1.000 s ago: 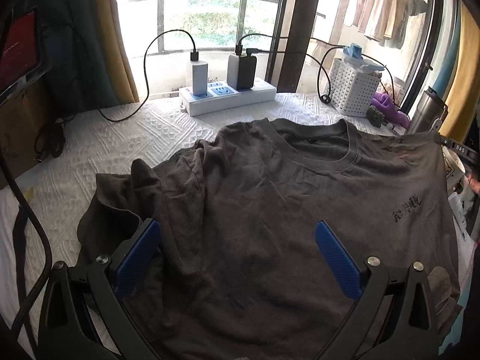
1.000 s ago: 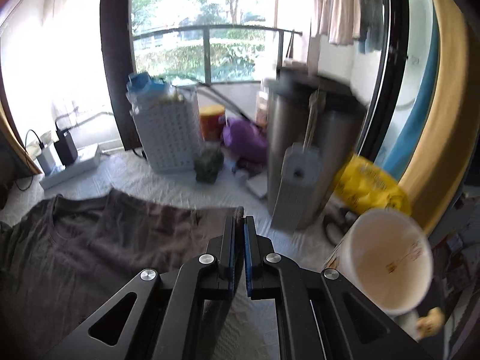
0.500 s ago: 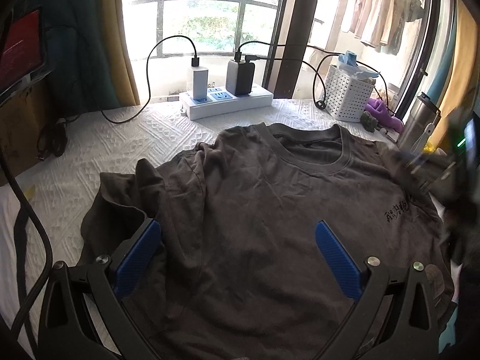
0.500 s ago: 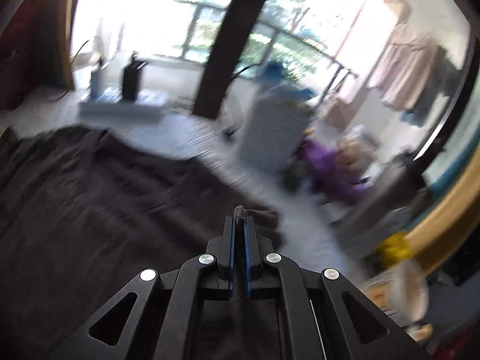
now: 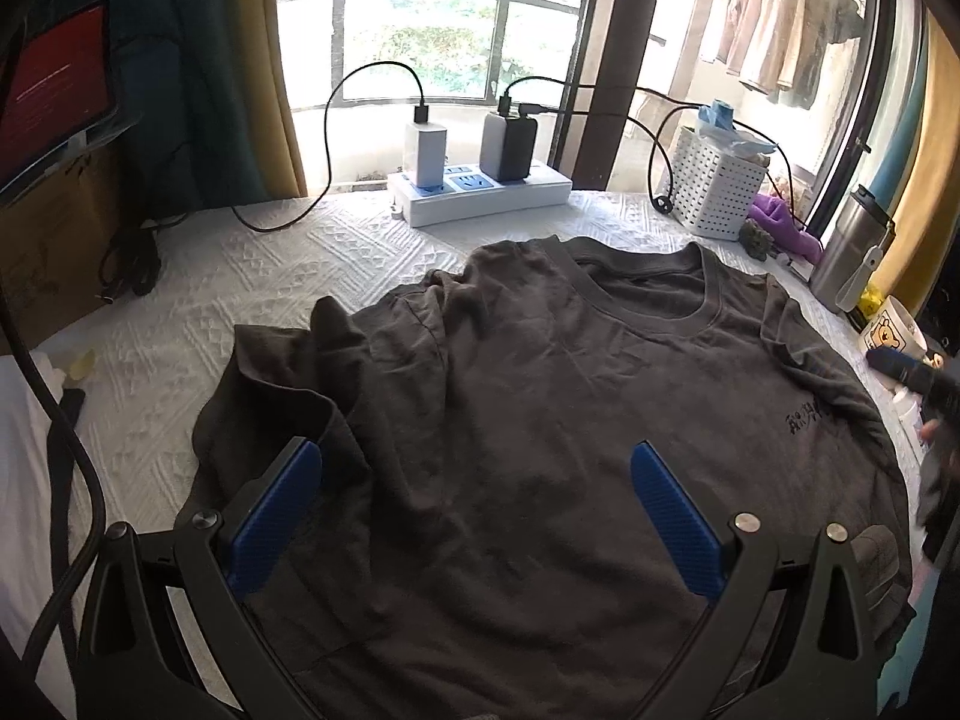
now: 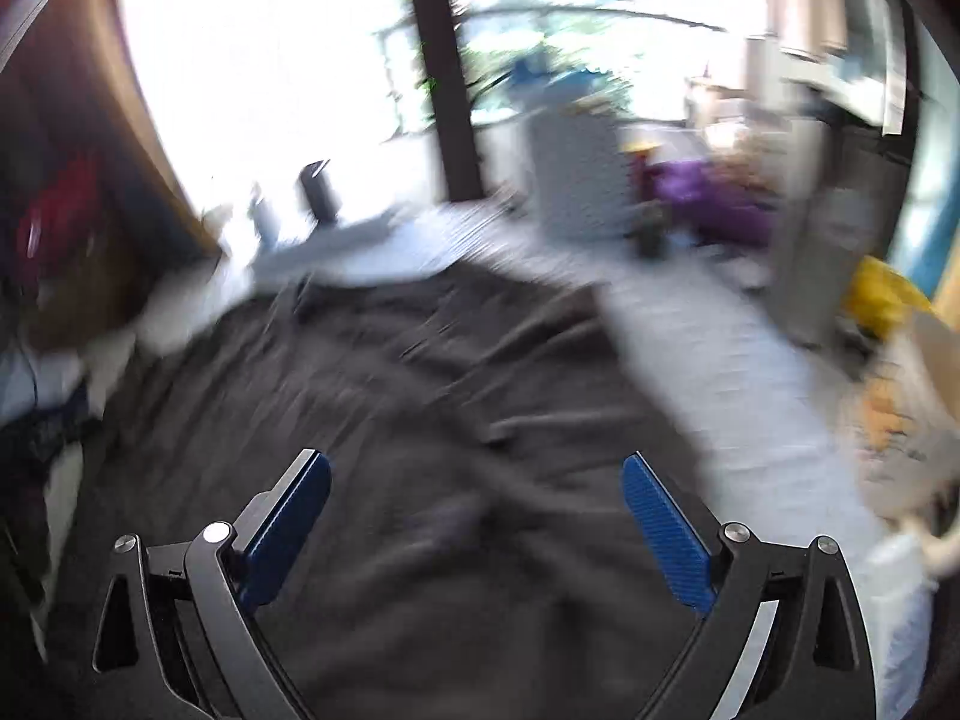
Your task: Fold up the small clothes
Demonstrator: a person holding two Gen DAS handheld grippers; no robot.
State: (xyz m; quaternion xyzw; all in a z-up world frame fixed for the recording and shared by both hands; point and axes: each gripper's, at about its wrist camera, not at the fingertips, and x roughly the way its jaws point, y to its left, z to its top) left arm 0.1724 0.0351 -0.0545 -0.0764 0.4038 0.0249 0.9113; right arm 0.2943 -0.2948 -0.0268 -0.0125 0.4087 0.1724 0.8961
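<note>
A dark grey T-shirt lies face up on the white textured table cover, collar toward the window. Its left sleeve is bunched up. My left gripper hangs open over the shirt's lower half, with only flat cloth below the blue pads. In the blurred right wrist view, my right gripper hovers over the shirt. Its jaws are opening wide and nothing is between them. One of its blue pads shows at the shirt's right edge in the left wrist view.
A power strip with chargers and cables stands at the back by the window. A white perforated basket, a steel tumbler and a bear mug crowd the right side. A black cable runs down the left.
My right gripper was shut on the shirt's right sleeve edge. It has swung left over the shirt and let the cloth go. The left gripper has stayed put.
</note>
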